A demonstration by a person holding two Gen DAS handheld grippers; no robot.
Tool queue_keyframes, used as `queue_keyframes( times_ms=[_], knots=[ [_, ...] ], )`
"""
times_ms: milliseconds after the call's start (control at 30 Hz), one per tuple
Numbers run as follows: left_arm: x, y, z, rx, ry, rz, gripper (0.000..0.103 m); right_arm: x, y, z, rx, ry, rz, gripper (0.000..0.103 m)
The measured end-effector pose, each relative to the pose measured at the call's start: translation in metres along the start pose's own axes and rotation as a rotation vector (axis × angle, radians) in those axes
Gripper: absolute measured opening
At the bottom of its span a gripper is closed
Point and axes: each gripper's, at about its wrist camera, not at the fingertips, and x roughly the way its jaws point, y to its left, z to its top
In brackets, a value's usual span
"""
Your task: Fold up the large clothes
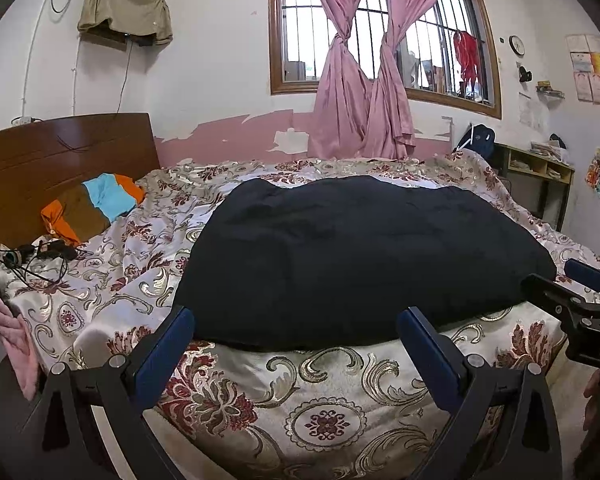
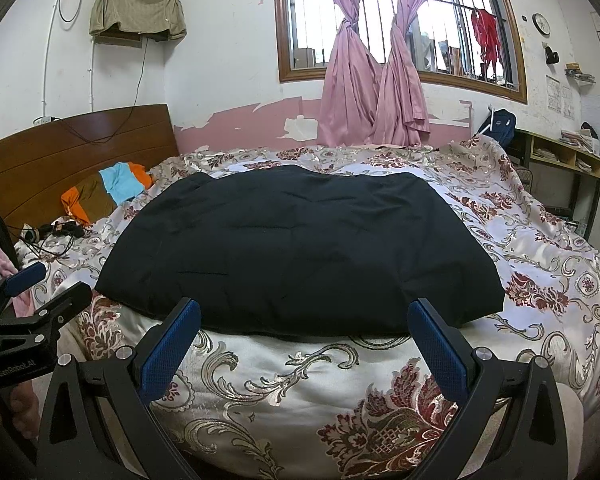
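Note:
A large black garment [image 1: 360,256] [image 2: 300,248] lies spread flat in a rough rectangle on the flowered bed cover [image 1: 300,408] [image 2: 292,392]. My left gripper [image 1: 296,316] is open, its blue pads hovering just short of the garment's near edge, nothing between them. My right gripper [image 2: 305,309] is open too, at the same near edge further right. Each gripper shows in the other's view: the right one [image 1: 572,284] at the right border, the left one [image 2: 40,284] at the left border. Both hold nothing.
A striped orange, brown and blue cloth [image 1: 96,204] lies by the wooden headboard [image 1: 60,160], with cables and headphones [image 1: 40,256] beside it. Pink curtains [image 1: 364,80] hang at the barred window. A shelf unit [image 2: 560,164] stands at the right wall. A hand [image 2: 20,412] shows at the lower left.

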Motion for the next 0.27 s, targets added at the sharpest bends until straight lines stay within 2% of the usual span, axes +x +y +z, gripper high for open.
queue_keyframes(
  times_ms=[267],
  knots=[
    [0.0025, 0.0018, -0.0010, 0.000, 0.010, 0.001, 0.103, 0.0022, 0.0008, -0.0037, 0.004, 0.006, 0.001, 0.102]
  ],
)
